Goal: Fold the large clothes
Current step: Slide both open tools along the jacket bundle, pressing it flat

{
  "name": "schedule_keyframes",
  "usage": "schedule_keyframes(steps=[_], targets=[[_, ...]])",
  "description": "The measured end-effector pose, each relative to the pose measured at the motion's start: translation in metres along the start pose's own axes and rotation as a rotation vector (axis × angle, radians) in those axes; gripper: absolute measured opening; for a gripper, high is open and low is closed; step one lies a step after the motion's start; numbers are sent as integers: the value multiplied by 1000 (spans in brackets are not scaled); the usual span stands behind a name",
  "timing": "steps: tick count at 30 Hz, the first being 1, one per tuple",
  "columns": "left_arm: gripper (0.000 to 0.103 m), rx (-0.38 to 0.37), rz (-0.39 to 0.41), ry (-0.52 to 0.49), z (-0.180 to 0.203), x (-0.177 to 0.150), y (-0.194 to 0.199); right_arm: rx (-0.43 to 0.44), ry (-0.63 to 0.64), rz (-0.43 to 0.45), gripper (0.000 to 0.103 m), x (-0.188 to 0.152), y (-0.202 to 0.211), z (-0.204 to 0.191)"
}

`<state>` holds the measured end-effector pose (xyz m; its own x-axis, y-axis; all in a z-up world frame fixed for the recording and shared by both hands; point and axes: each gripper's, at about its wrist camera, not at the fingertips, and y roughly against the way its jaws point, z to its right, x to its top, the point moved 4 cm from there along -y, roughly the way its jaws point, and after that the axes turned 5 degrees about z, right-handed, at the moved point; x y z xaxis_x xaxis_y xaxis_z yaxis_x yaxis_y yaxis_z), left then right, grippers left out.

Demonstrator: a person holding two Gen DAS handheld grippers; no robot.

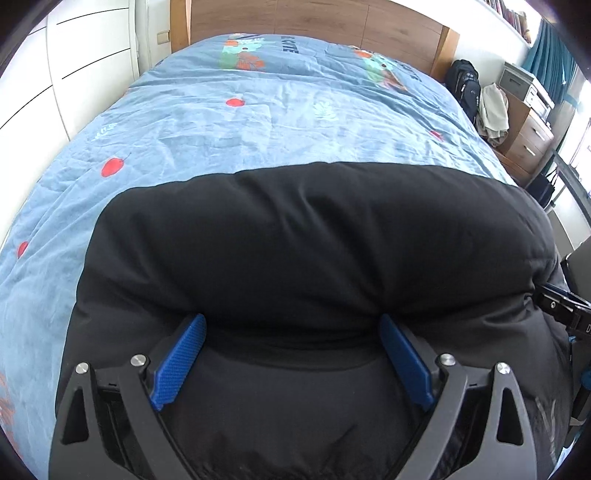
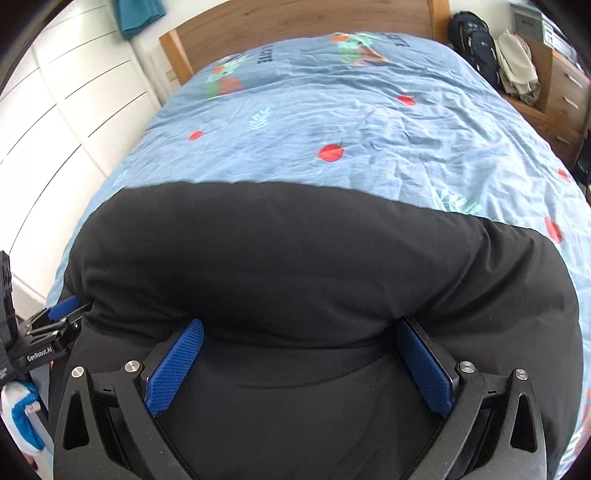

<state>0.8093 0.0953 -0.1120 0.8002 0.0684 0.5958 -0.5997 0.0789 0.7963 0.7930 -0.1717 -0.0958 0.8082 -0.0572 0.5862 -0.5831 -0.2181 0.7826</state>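
Note:
A large black padded garment (image 1: 314, 236) lies folded over on the near part of the bed, its thick folded roll across both views (image 2: 280, 258). My left gripper (image 1: 291, 325) is open, its blue pads (image 1: 181, 362) spread wide, with their tips tucked under the edge of the roll. My right gripper (image 2: 301, 328) is open the same way, its blue pads (image 2: 175, 365) wide apart under the roll's near edge. The right gripper shows at the right edge of the left wrist view (image 1: 565, 306); the left gripper shows at the left edge of the right wrist view (image 2: 51, 325).
The bed has a light blue patterned duvet (image 1: 258, 110) and a wooden headboard (image 1: 314, 18). White wardrobe doors (image 2: 66, 122) stand on the left. A black backpack (image 1: 465, 85), a beige cloth and a wooden drawer unit (image 1: 528, 140) stand at the right of the bed.

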Motion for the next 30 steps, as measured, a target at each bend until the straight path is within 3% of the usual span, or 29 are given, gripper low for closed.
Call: schedule_keyframes(steps=[10, 17, 23, 26, 30], targets=[[103, 49, -74, -2, 3, 36, -63, -14, -23, -34, 102, 33, -47, 13], [103, 64, -87, 4, 4, 49, -82, -25, -53, -47, 103, 48, -68, 24], [103, 29, -93, 45, -4, 41, -60, -42, -40, -62, 102, 43, -57, 23], [103, 49, -41, 19, -1, 38, -29, -76, -41, -74, 102, 43, -41, 24], [103, -8, 35, -15, 11, 22, 25, -101, 24, -15, 102, 37, 1, 16]])
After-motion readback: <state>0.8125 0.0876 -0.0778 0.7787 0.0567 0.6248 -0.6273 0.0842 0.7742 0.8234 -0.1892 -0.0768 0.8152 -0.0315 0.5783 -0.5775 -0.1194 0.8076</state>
